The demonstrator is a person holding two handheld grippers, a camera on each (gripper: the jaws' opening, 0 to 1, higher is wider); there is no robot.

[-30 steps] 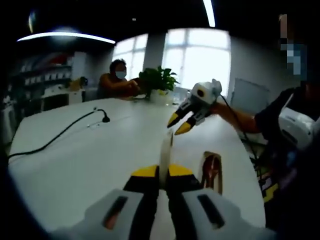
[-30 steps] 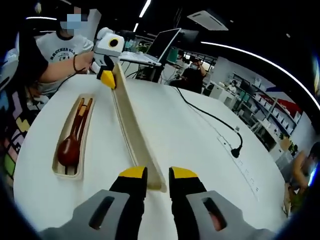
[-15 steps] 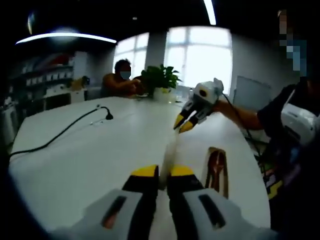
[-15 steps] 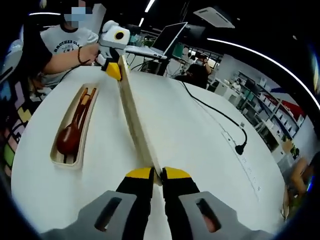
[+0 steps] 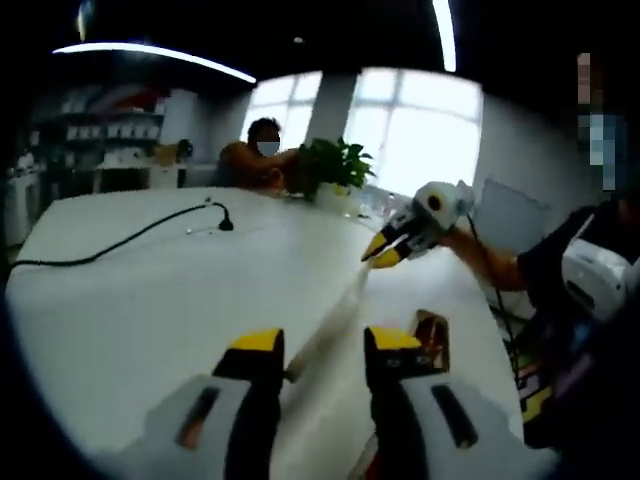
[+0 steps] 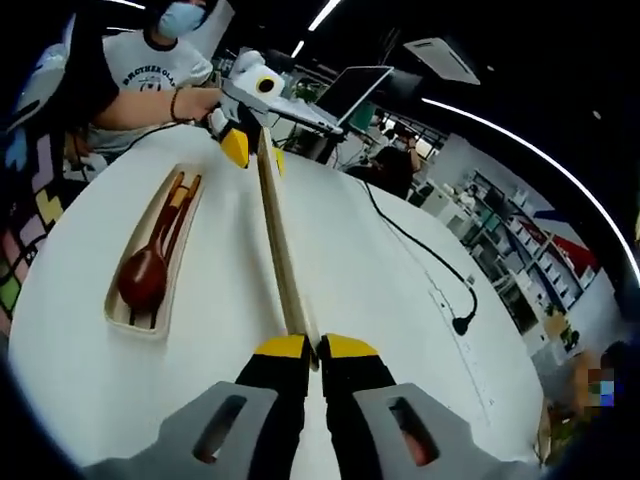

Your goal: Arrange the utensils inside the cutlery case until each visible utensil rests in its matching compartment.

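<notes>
On the table [image 6: 380, 300], mid-span: we have the long case lid [image 6: 280, 250] stood on its edge, running between the two hand-held grippers.
Right hand-held gripper [image 6: 307, 350]: jaws together, clamped on the near end of the lid; we read this as the hold that keeps it upright.
Left hand-held gripper [image 5: 320, 345]: jaws apart, the lid's end lying in the gap, not pinched as far as we can tell (view is blurred).
Case tray [image 6: 125, 315]: lies flat on the table just beside the lid, toward the person; wooden spoon [image 6: 147, 272] and chopsticks [image 6: 180, 215] rest inside it.
Why placed so: utensils look seated already, so we judge the lid is being positioned for closing.
Right gripper view adds: tray contents clearly, the left hand-held gripper at the lid's far end, a laptop [image 6: 345, 95].
Left gripper view adds: the right hand-held gripper [image 5: 383, 252] from the front, a potted plant [image 5: 330, 170], a power cable [image 5: 130, 235]; the tray shows here as an edge past the right jaw.
</notes>
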